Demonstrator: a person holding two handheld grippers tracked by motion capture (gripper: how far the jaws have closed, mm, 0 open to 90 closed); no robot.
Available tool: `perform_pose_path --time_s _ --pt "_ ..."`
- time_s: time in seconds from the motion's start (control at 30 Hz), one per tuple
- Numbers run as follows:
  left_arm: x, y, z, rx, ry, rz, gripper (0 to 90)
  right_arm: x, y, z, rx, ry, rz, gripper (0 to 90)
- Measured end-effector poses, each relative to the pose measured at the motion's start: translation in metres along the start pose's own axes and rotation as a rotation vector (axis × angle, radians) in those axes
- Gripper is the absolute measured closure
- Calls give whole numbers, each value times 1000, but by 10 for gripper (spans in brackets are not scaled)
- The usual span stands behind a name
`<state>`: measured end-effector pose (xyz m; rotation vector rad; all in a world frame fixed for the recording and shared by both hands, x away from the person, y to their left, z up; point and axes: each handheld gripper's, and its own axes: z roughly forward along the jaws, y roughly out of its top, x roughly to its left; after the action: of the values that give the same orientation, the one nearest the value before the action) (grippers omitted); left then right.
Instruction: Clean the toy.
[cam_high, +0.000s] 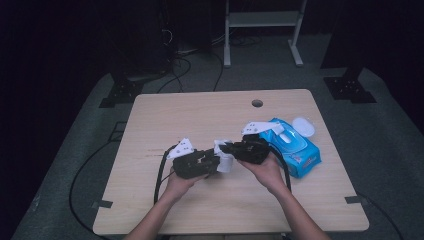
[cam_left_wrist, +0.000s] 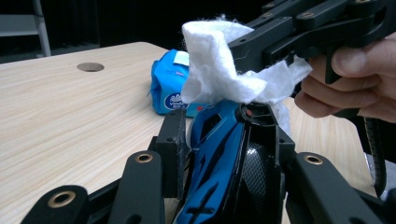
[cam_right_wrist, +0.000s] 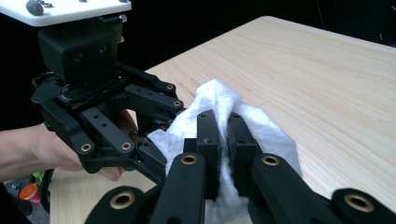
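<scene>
The left gripper (cam_high: 212, 162) is sitting low over the near middle of the table (cam_high: 200, 115), held in the person's left hand (cam_high: 180, 182); its jaws are standing part-way apart and pressing on a blue and black toy car (cam_left_wrist: 219, 154), which is standing nose-up between the pads in the left gripper view; the car's front end is meeting a white wipe (cam_left_wrist: 219, 70). No earlier picture is at hand, so nothing is being said here of how the jaws are travelling.

The right gripper (cam_high: 227, 148) is coming in from the right, carried by the right hand (cam_high: 267, 172); its jaws are squeezed nearly together on the wipe (cam_right_wrist: 219, 112), pinching a bunched fold of it between the pads; the rest of the wipe is billowing around the jaw tips and lying against the car's nose, just in front of the left gripper's linkage.

In the high view the wipe (cam_high: 223, 155) is showing as a white clump between the two grippers, which are facing each other tip to tip; both are hanging above the wood rather than resting on it.

A blue wipe pack (cam_high: 295, 145) is lying to the right on the table, just behind the right hand, with its white lid (cam_high: 303, 126) flipped open towards the far edge.
</scene>
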<state>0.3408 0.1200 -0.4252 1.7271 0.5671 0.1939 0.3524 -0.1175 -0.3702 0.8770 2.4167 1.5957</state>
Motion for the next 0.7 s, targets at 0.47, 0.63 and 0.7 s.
perform_pose_path --time_s 0.47,0.63,0.7 --pt "-3 0 3 11 1 15 595 20 20 8 78 23 -86 856" --pt "-2 1 3 15 -1 9 595 30 23 14 95 60 -114 855" --pt "-2 1 1 12 3 5 597 33 23 18 98 57 -136 855"
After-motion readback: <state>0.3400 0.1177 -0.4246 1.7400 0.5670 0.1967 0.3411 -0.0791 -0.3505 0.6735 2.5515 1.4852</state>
